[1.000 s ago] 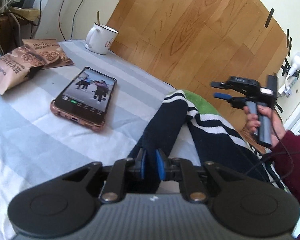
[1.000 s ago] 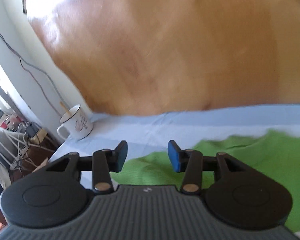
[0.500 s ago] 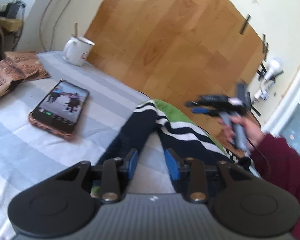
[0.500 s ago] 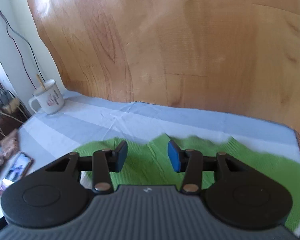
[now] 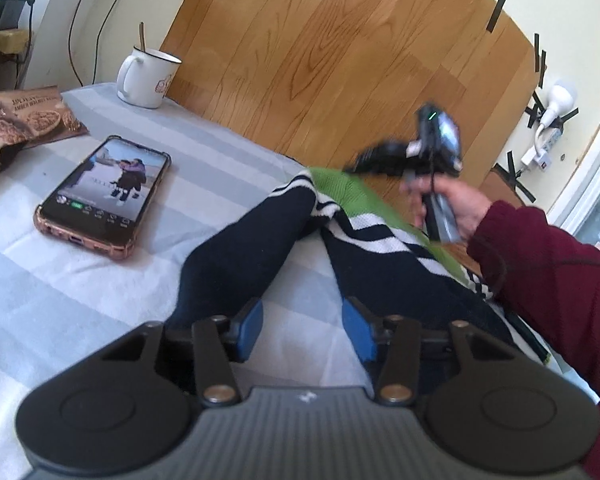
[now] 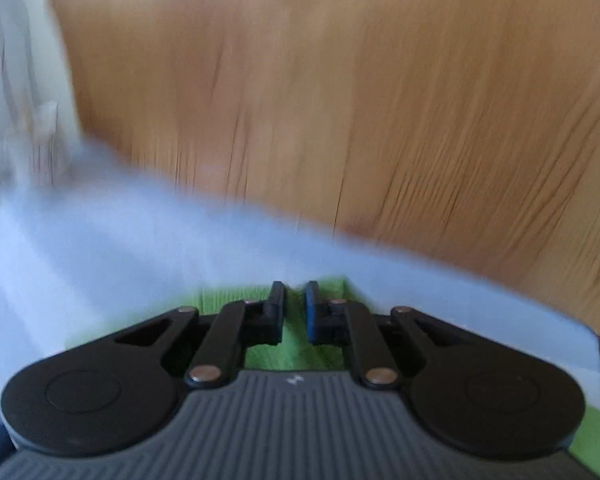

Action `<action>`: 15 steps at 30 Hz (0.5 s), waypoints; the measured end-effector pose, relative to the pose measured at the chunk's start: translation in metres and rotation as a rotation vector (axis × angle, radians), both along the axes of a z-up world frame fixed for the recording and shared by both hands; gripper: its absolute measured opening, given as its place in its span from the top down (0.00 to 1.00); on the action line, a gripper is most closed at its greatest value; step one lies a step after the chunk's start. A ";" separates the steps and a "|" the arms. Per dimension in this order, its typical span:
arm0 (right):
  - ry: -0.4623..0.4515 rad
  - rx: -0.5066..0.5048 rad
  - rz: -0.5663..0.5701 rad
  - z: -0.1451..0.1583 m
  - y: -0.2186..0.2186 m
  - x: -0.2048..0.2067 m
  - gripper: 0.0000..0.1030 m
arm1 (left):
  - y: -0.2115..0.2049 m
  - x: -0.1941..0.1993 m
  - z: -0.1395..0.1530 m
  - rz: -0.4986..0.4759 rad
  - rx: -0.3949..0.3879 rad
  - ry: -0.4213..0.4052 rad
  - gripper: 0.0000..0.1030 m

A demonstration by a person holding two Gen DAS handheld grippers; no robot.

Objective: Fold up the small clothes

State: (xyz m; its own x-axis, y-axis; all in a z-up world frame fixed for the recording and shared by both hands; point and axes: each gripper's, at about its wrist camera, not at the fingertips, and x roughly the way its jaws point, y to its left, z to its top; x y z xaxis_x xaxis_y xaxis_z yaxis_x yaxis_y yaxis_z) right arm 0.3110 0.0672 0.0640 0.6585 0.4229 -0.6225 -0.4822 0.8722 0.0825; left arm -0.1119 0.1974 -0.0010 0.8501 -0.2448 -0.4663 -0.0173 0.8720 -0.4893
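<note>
Navy-white-green striped knit sweater [image 5: 380,236] lies rumpled; left claw [image 5: 302,330] spread wide; right claw [image 6: 294,312] narrowed over green hem.

You had one garment in front of you, a green and navy striped sweater [image 5: 384,236] spread on one blue-and-white striped cloth [image 5: 100,280]. You held two grippers: the left gripper [image 5: 302,330] and the right gripper [image 6: 295,312]. On the cloth you had one phone [image 5: 106,194], one white mug [image 5: 146,78] with one stick standing in it, and two brown snack bags [image 5: 16,120]. Behind them stood one wooden board [image 5: 340,52]. On the wall at the far right you had one white plug [image 5: 556,100].
</note>
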 end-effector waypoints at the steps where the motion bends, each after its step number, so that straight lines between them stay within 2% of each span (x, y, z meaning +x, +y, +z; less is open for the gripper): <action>1: -0.051 0.096 -0.019 0.010 -0.008 0.002 0.98 | -0.001 0.001 -0.001 -0.001 0.002 0.003 0.57; 2: -0.116 0.163 -0.040 0.018 -0.013 0.003 0.97 | -0.002 0.002 -0.002 0.000 0.004 0.007 0.57; 3: -0.138 0.159 -0.063 0.020 -0.013 0.006 0.93 | -0.003 0.002 -0.002 0.001 0.005 0.011 0.57; 6: -0.060 0.032 -0.062 0.011 -0.006 0.013 0.92 | -0.006 0.003 -0.002 -0.002 0.002 0.012 0.56; 9: -0.025 0.084 -0.015 0.009 -0.025 -0.002 0.85 | -0.008 0.004 -0.003 -0.030 -0.015 0.012 0.55; 11: 0.035 0.104 0.005 0.006 -0.033 -0.006 0.69 | -0.011 0.008 -0.004 -0.072 -0.047 0.015 0.54; 13: 0.103 0.081 0.015 0.000 -0.040 -0.012 0.59 | -0.015 0.010 -0.003 -0.124 -0.076 0.012 0.51; 15: 0.140 0.068 0.019 -0.008 -0.044 -0.017 0.59 | -0.024 0.015 -0.003 -0.192 -0.105 0.017 0.37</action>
State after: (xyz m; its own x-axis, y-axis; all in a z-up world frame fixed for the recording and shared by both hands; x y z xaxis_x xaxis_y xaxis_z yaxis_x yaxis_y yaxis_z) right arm 0.2944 0.0236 0.0564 0.5586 0.4790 -0.6771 -0.4785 0.8530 0.2086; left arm -0.0971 0.1736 -0.0042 0.7757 -0.4494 -0.4431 0.1352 0.8041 -0.5789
